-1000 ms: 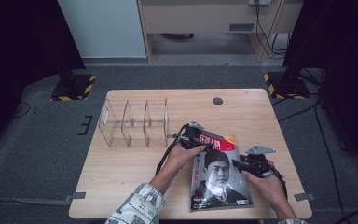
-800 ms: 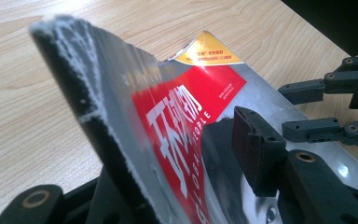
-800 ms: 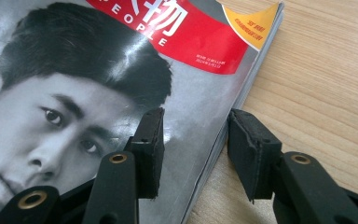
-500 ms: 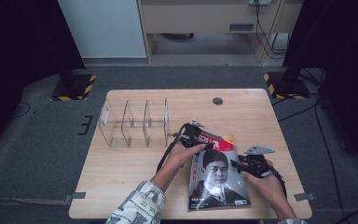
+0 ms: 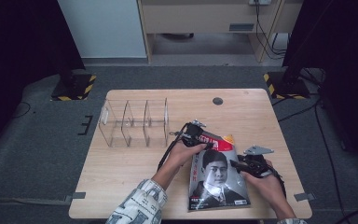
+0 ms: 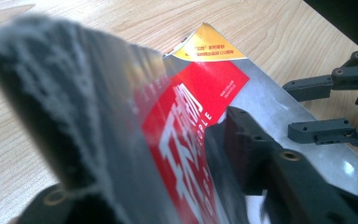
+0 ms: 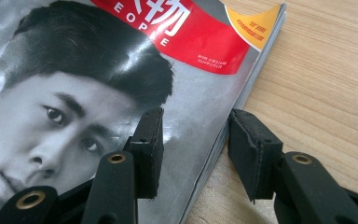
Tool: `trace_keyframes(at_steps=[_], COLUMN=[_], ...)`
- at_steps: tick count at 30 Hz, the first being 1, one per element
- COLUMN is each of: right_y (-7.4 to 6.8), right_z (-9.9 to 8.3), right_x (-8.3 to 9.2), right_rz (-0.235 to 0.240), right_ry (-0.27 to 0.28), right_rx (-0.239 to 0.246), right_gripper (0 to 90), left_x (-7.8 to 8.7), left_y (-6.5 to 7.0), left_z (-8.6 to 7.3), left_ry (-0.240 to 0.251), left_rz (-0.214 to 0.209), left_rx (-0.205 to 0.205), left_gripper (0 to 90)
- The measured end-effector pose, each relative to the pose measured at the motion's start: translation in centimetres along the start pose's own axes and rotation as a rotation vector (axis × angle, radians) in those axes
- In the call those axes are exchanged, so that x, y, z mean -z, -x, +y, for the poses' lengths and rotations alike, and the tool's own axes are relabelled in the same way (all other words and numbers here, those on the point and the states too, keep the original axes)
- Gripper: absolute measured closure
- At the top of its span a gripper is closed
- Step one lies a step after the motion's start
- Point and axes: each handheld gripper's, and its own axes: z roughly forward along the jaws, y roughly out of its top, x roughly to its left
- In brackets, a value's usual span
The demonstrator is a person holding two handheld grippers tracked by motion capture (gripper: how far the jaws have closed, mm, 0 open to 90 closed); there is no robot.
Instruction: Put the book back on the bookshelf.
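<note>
Lying flat near the 6 o'clock edge of the table (image 5: 121, 186), cover up: the magazine (image 5: 216, 177). Straddling its 3 o'clock edge, fingers apart with one pad over the cover and one past the page edges, gap showing on both sides: the right gripper (image 5: 235, 164). Clamping its 11 o'clock corner, fingers having just been closing with the raised corner between them: the left gripper (image 5: 204, 140); standing farther off around 10 o'clock, well apart: the clear divided rack (image 5: 135, 122).
</note>
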Motion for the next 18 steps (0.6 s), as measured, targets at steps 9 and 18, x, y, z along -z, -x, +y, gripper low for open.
trace_keyframes(at_steps=[9, 18], right_y=[-0.07, -0.01], right_z=[-0.01, -0.06], right_x=[-0.05, -0.08], right_rz=[-0.001, -0.001], right_ry=[0.003, 0.006], right_rx=[0.006, 0.002], right_gripper=[55.9, 55.2], left_x=[0.02, 0.38], left_y=[-0.02, -0.05], left_z=[0.01, 0.02], left_ry=[-0.017, -0.003], left_rz=[-0.014, -0.013], left_rx=[0.001, 0.019], left_gripper=[71.2, 80.3])
